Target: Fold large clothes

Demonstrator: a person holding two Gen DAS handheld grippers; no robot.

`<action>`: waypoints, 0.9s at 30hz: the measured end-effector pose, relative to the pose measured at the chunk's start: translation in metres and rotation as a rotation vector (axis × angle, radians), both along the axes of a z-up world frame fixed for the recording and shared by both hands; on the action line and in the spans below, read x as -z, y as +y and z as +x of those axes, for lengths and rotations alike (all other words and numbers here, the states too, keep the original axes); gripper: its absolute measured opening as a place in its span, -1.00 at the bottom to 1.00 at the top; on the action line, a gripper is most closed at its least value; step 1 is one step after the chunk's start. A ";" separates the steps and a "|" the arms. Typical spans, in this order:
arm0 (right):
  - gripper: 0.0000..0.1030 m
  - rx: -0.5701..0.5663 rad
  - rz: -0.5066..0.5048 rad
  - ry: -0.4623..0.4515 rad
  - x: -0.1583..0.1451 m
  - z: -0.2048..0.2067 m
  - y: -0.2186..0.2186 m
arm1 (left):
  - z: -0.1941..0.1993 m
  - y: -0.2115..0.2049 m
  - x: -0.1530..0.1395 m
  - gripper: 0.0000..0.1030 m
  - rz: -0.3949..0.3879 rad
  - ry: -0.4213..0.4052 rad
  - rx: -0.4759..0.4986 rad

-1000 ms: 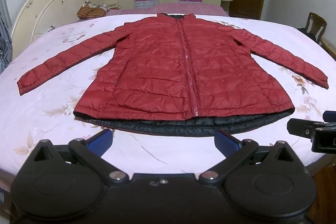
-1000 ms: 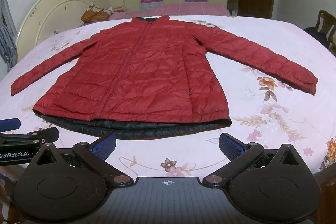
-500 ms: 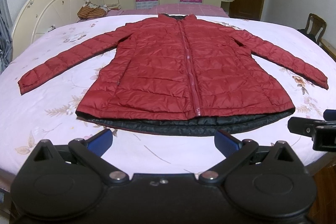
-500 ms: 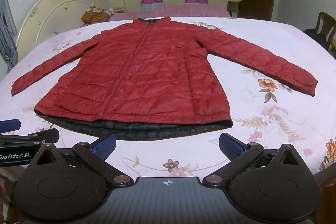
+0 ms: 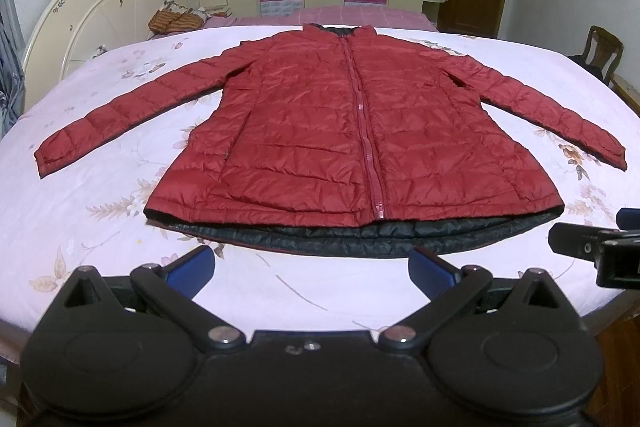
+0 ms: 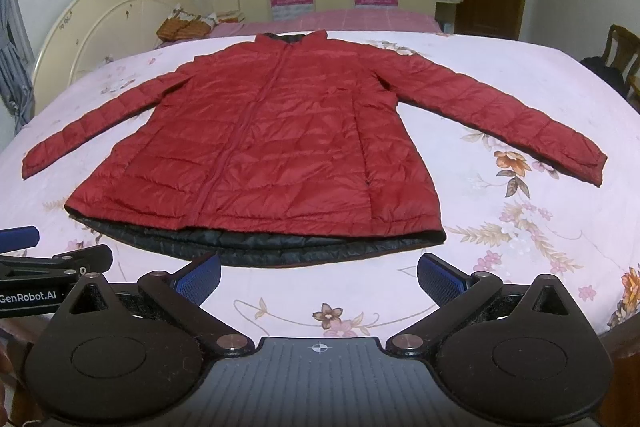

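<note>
A red quilted jacket (image 5: 352, 147) (image 6: 260, 147) lies flat and zipped on the bed (image 5: 100, 227), front up, both sleeves spread out to the sides. Its black lining shows along the near hem (image 5: 360, 239). My left gripper (image 5: 312, 267) hovers open just short of the hem, nothing between its blue pads. In the right wrist view my right gripper (image 6: 320, 275) is also open and empty, near the hem's right half. Each gripper shows at the edge of the other's view.
The bed's pink floral sheet (image 6: 520, 227) spreads around the jacket. A cream headboard (image 5: 100, 19) leans at the left, with a brown bundle (image 5: 176, 21) behind the bed. A wooden chair (image 5: 604, 47) stands at the right, wardrobes and a door at the back.
Both views have shifted slightly; the jacket sits a little higher and closer in frame. The jacket itself has not moved and both grippers stay open.
</note>
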State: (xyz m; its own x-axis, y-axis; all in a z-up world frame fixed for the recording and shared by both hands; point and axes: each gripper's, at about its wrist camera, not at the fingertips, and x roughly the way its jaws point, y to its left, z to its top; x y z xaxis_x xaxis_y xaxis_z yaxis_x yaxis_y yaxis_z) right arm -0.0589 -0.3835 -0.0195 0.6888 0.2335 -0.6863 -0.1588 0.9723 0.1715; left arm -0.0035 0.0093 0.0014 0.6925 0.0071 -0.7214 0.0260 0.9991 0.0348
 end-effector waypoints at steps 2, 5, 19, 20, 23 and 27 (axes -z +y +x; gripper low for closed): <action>1.00 0.000 0.003 0.000 0.000 0.000 0.000 | 0.000 0.000 0.001 1.00 0.001 0.001 0.000; 1.00 0.002 0.004 0.001 0.001 0.001 0.000 | 0.002 -0.001 0.002 1.00 0.002 0.004 -0.001; 1.00 0.107 0.010 -0.010 0.002 0.041 -0.035 | 0.044 -0.001 0.000 1.00 -0.073 -0.022 -0.008; 1.00 0.114 0.006 -0.010 0.001 0.046 -0.037 | 0.049 -0.001 -0.001 1.00 -0.077 -0.024 -0.003; 1.00 0.133 -0.007 -0.012 0.002 0.059 -0.042 | 0.064 -0.003 -0.001 1.00 -0.100 -0.031 0.015; 1.00 0.160 -0.017 -0.007 0.004 0.078 -0.049 | 0.087 -0.008 0.004 1.00 -0.103 -0.027 0.028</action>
State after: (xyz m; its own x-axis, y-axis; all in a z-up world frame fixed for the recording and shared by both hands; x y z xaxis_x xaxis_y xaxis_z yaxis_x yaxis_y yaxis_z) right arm 0.0194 -0.4324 -0.0238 0.7209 0.1090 -0.6845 -0.0028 0.9880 0.1543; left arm 0.0840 0.0015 -0.0021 0.7108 -0.0859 -0.6981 0.0543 0.9963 -0.0673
